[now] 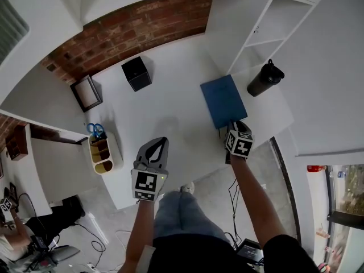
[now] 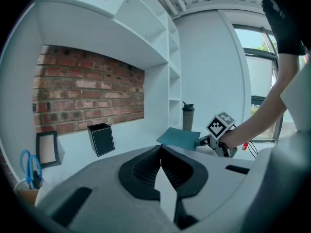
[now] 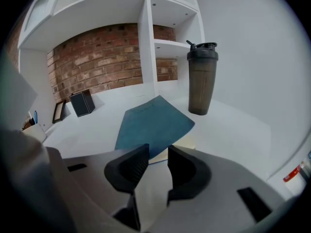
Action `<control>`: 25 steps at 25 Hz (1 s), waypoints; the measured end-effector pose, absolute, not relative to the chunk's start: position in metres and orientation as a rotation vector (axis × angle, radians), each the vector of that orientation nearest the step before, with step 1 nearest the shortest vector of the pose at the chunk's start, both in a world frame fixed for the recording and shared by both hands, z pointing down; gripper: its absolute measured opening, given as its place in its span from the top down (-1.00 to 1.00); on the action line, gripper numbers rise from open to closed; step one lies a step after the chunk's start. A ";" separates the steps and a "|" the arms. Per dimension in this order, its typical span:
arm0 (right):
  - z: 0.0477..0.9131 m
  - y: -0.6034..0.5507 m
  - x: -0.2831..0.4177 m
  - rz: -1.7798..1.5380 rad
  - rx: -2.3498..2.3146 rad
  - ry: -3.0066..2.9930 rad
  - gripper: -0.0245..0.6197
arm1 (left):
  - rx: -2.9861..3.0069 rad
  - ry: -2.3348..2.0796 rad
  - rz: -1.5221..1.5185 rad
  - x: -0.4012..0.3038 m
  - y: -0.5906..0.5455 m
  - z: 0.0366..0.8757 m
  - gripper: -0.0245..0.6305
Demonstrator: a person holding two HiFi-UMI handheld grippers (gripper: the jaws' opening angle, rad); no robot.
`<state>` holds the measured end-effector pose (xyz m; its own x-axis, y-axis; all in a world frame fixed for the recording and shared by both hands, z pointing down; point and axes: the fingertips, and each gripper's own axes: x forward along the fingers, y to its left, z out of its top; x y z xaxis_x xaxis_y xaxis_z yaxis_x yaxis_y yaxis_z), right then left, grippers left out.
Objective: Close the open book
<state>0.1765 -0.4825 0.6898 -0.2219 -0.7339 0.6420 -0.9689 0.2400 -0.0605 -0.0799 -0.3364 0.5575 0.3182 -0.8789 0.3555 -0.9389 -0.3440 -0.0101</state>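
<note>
A book with a plain blue cover point(image 1: 223, 100) lies on the white desk point(image 1: 170, 115) at the right, its cover down over the pages. In the right gripper view the blue cover point(image 3: 153, 123) fills the middle and a strip of cream page shows under its near corner. My right gripper point(image 1: 230, 129) hovers at the book's near edge. Its jaws point(image 3: 158, 152) stand open with nothing between them, and the book edge is just beyond the tips. My left gripper point(image 1: 161, 144) is shut and empty over the desk's middle point(image 2: 161, 152), well left of the book point(image 2: 179, 137).
A dark shaker bottle point(image 1: 264, 78) stands just right of the book, also seen in the right gripper view point(image 3: 202, 79). At the back stand a black box point(image 1: 137, 73) and a picture frame point(image 1: 86, 93). A pen holder with scissors point(image 1: 104, 152) sits at the near left. Shelves point(image 1: 267, 27) rise behind.
</note>
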 end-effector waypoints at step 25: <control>0.425 -0.423 0.172 0.042 1.743 -2.521 0.63 | 2.709 -1.666 0.197 -0.018 -0.380 0.423 0.90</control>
<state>0.1722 -0.4230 0.4248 -0.3511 -0.9330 0.0787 -0.9352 0.3536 0.0208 -0.0178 -0.3801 0.4228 0.4457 -0.8914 0.0815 -0.8859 -0.4524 -0.1026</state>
